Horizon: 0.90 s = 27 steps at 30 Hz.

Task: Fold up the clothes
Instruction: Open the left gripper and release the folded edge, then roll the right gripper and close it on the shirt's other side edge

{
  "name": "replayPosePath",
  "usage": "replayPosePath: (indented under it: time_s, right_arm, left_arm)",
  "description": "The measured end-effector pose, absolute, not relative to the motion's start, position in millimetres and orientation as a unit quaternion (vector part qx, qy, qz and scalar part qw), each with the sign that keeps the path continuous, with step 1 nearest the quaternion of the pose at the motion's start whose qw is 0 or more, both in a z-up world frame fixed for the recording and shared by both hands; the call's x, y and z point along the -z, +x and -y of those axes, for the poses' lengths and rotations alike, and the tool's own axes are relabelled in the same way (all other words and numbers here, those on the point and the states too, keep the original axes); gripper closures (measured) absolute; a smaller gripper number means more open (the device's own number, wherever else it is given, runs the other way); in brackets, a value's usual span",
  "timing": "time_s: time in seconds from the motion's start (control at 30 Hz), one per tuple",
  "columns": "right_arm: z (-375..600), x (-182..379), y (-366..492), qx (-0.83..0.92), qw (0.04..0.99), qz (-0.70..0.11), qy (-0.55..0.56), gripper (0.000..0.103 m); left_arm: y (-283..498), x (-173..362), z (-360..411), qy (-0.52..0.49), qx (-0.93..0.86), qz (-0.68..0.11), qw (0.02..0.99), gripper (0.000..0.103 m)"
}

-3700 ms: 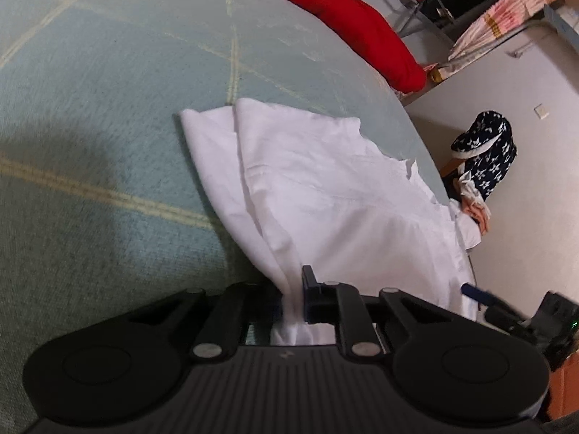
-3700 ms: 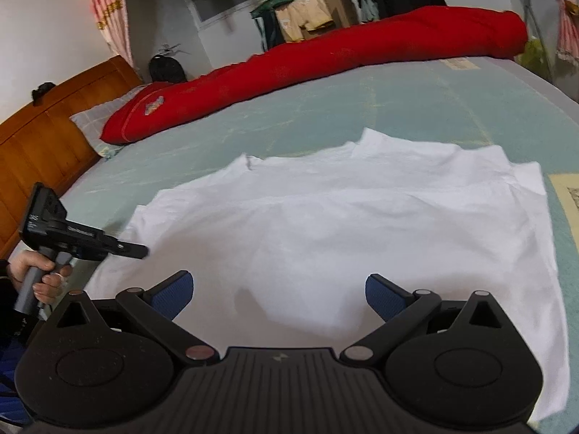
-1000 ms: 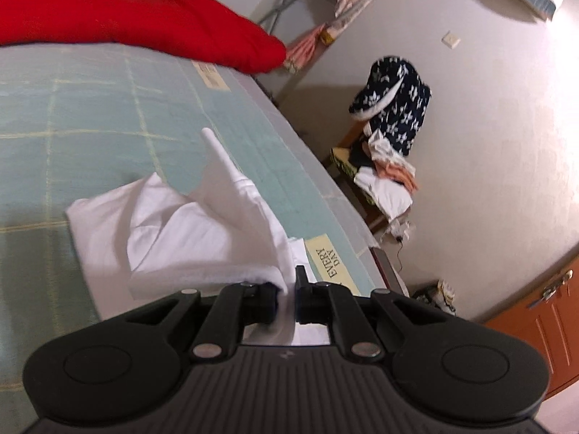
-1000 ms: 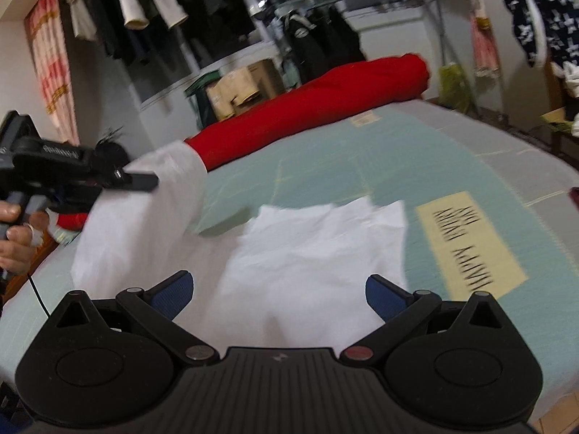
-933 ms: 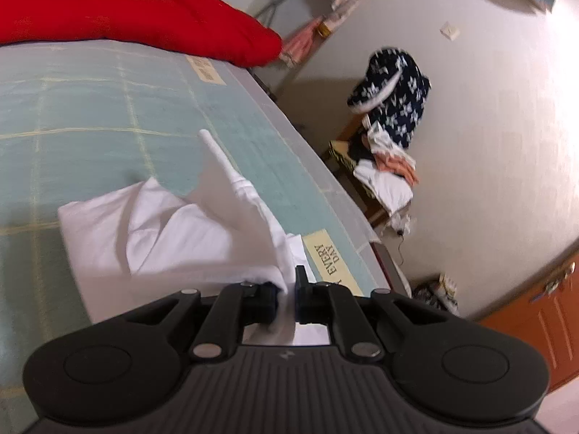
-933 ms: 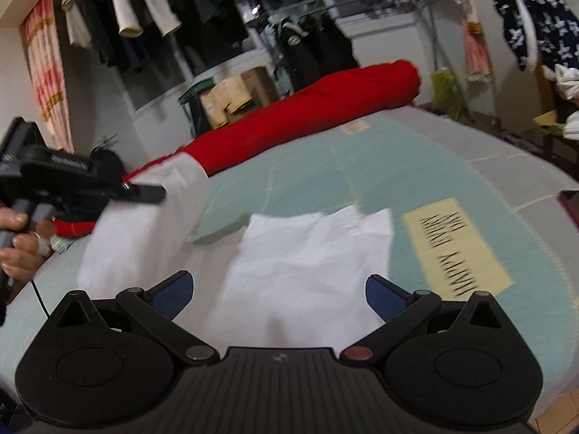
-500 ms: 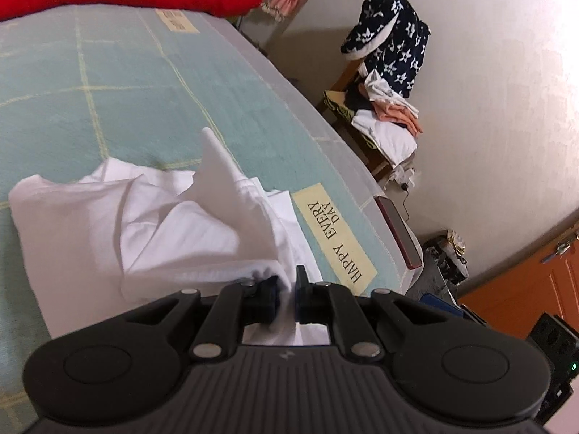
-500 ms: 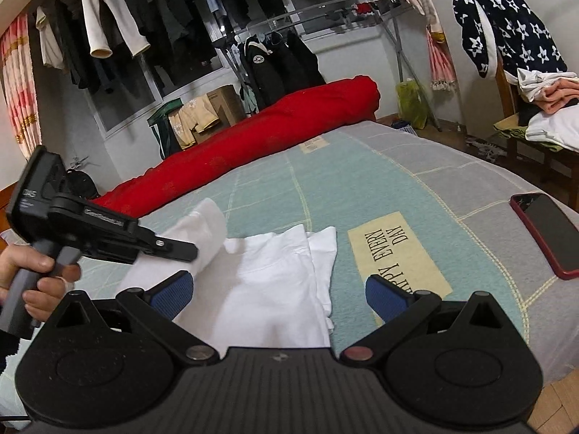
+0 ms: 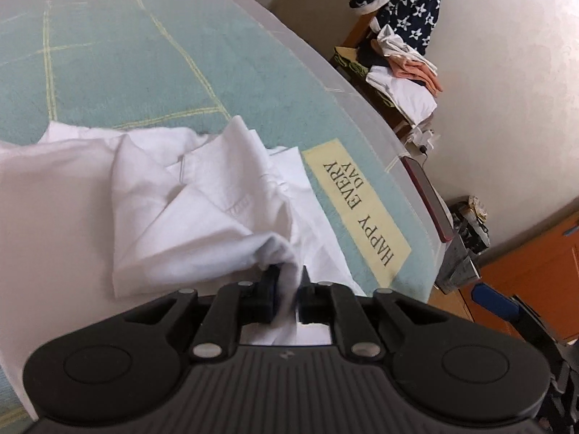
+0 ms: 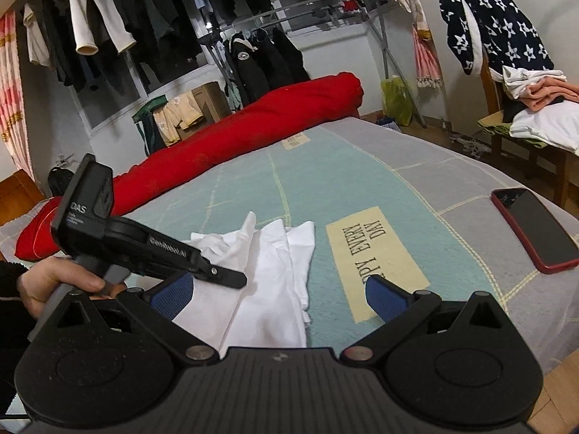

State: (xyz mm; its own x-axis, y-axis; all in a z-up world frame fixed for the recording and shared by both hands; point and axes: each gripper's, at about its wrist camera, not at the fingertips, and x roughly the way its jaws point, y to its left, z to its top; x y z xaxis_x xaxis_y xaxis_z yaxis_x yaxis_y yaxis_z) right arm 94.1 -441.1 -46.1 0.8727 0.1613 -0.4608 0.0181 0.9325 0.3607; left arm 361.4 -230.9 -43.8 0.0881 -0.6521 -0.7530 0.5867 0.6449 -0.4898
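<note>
The white garment (image 9: pixel 152 195) lies partly folded on my side of the teal bedspread (image 9: pixel 119 61), just beside the "HAPPY EVERY DAY" label (image 9: pixel 356 208). My left gripper (image 9: pixel 287 294) has a bunched fold of it between its narrow jaws, which have just been easing apart; I can't tell whether the pads still press. My right gripper (image 10: pixel 278 291) hangs spread wide and empty. A red-cased phone (image 10: pixel 533 228) rests near the bed's edge.
</note>
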Motion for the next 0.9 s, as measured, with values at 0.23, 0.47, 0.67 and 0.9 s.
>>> replayPosePath:
  time_s: [0.23, 0.47, 0.67, 0.9]
  right_arm:
    - [437.2, 47.8, 95.0, -0.042, 0.950, -0.255, 0.175, 0.000]
    - [426.2, 51.0, 97.1, -0.064, 0.947, -0.267, 0.166, 0.000]
    - [421.8, 52.9, 95.7, -0.075, 0.944, -0.278, 0.159, 0.000]
    - [423.4, 62.6, 97.4, -0.139, 0.927, -0.291, 0.191, 0.000]
  left_arm:
    - [358.7, 27.7, 226.2, -0.068, 0.452, -0.523, 0.719, 0.059]
    - [361.4, 27.8, 249.2, -0.071, 0.478, -0.521, 0.704, 0.057]
    - [364.1, 31.2, 260.0, -0.070, 0.485, -0.523, 0.698, 0.057]
    - [358.8, 8.3, 206.9, -0.039, 0.461, -0.472, 0.751, 0.051]
